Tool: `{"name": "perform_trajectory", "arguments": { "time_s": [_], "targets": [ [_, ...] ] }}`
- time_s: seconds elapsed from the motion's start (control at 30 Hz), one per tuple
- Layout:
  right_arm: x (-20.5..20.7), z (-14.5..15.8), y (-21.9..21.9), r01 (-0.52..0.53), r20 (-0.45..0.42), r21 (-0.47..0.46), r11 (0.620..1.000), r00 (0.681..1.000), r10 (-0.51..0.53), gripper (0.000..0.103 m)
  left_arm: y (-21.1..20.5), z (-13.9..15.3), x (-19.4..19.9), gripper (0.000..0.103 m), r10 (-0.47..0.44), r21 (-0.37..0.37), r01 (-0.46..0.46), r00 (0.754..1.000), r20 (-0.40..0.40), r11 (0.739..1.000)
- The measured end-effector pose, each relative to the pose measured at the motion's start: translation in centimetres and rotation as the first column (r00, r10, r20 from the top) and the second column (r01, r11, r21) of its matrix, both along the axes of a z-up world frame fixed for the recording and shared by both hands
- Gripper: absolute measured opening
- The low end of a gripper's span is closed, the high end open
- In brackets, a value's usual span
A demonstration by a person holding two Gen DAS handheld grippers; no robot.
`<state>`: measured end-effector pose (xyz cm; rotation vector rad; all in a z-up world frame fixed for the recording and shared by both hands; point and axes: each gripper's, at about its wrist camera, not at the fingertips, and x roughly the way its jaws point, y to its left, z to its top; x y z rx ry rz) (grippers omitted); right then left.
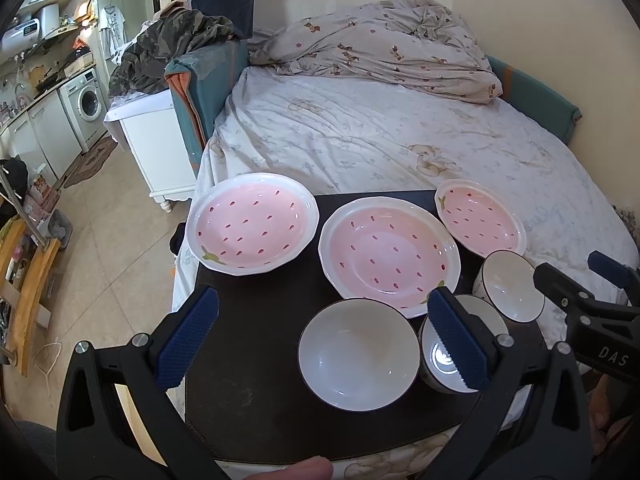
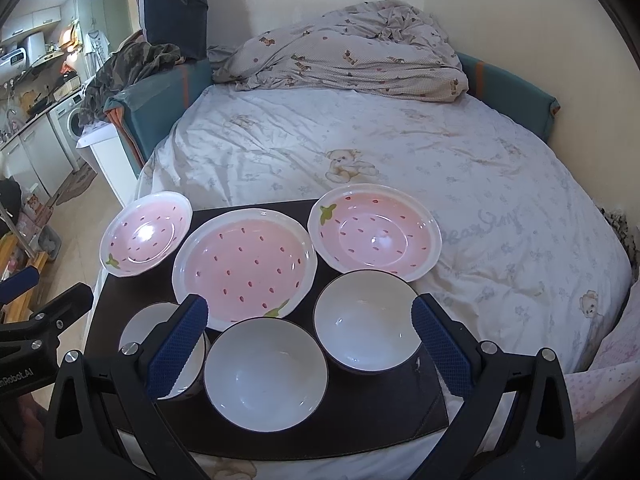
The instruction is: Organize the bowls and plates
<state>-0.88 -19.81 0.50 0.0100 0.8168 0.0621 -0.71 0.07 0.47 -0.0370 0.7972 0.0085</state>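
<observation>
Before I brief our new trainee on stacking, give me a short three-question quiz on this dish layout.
1. How many pink strawberry plates and white bowls sit on the dark mat?
2. True or false: the left tongs grip a bowl.
3. The largest plate is: A) leftmost, B) middle, C) rightmost?

Key: 1) three plates, three bowls. 2) False; both the left and right tongs are open and empty. 3) B.
</observation>
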Motion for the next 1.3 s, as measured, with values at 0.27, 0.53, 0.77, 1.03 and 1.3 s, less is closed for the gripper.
{"name": "perform_trajectory", "arguments": {
  "time_s": [0.27,0.53,0.77,1.03,1.3],
  "targets": [
    [0.8,0.2,-3.0,0.062,-0.028,0.053,0.997,0.998,-0.06,0.103,2.8,-0.1,1.0,0.103,0.101,0.055,-0.097,0.992,-0.073,0.994],
    [2.6,-1.6,-7.6,0.114,-0.236,0.227,0.967,0.97,-0.059,0.097,5.9,-1.1,1.5,0.103,0.154,0.025,-0.152,0.973,-0.174,0.988],
    [2.4,-3.5,-4.6,0.047,-0.387,0.404,0.913,0.914,0.124,0.087,5.2,-2.4,2.4,0.103,0.083,-0.054,-0.102,0.956,-0.283,0.993],
    [2.4,-5.2,-4.0,0.073,-0.435,0.355,0.932,0.895,0.096,0.085,4.3,-3.4,2.4,0.103,0.071,-0.047,-0.09,0.948,-0.31,0.995],
    [3.4,-10.2,-4.5,0.183,-0.577,0.284,0.941,0.817,0.015,0.062,1.8,-4.2,2.6,0.103,-0.025,-0.079,-0.003,0.939,-0.343,0.997]
  ]
}}
